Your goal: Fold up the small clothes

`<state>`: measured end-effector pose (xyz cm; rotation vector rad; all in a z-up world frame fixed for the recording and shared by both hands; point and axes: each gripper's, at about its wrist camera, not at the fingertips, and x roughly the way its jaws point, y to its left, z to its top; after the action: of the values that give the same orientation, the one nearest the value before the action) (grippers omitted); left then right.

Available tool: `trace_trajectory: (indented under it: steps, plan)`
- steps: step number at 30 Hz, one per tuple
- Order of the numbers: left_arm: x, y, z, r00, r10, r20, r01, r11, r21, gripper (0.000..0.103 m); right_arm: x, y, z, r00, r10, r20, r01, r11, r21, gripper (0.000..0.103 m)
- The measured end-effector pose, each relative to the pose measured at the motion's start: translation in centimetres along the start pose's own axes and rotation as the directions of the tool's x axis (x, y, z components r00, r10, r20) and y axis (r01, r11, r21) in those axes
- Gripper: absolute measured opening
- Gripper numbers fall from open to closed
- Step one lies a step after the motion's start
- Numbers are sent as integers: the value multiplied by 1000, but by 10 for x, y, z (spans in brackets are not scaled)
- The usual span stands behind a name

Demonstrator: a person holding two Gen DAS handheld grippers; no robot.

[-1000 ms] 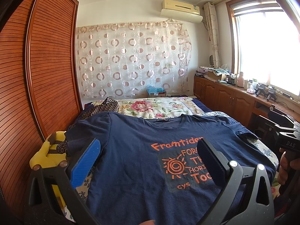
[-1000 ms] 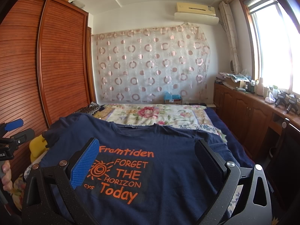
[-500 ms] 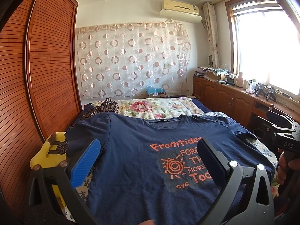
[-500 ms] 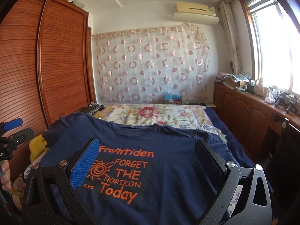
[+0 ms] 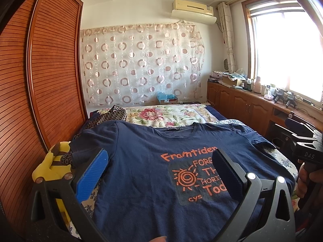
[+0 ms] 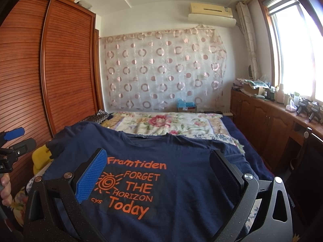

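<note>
Bed (image 6: 234,127) under navy T-shirt (image 6: 181,157)

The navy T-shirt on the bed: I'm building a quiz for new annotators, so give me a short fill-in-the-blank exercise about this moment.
1. The navy T-shirt lies print side ____ on the bed.
2. Its lettering is coloured ____.
3. The left gripper and right gripper both have their jaws ____.
4. The last word printed on the shirt is ____.

Missing words: up; orange; open; Today
</note>
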<state>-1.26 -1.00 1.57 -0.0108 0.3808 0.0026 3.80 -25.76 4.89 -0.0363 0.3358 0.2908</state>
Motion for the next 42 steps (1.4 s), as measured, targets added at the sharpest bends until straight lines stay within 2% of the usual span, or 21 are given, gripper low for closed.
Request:
trace_trajectory:
  steps: [11, 24, 33, 36, 42]
  plan:
    - [10, 12, -9, 1000, 3, -28, -4, 1000, -8, 103, 13, 7, -9, 999, 31, -19, -31, 1000, -2, 103]
    - [59, 61, -27, 992, 20, -129, -22, 1000, -15, 103, 55, 17, -11, 992, 85, -90, -90, 995, -48, 103]
    - [84, 112, -27, 987, 39, -157, -45, 998, -39, 103, 99, 36, -5, 982, 133, -136, -147, 984, -99, 103]
    - [96, 133, -25, 982, 43, -184, -53, 997, -50, 103, 116, 43, -4, 970, 173, -170, -192, 976, -102, 103]
    - [121, 174, -18, 969, 89, -230, -100, 994, -40, 99, 160, 60, -8, 933, 241, -267, -280, 953, -117, 103]
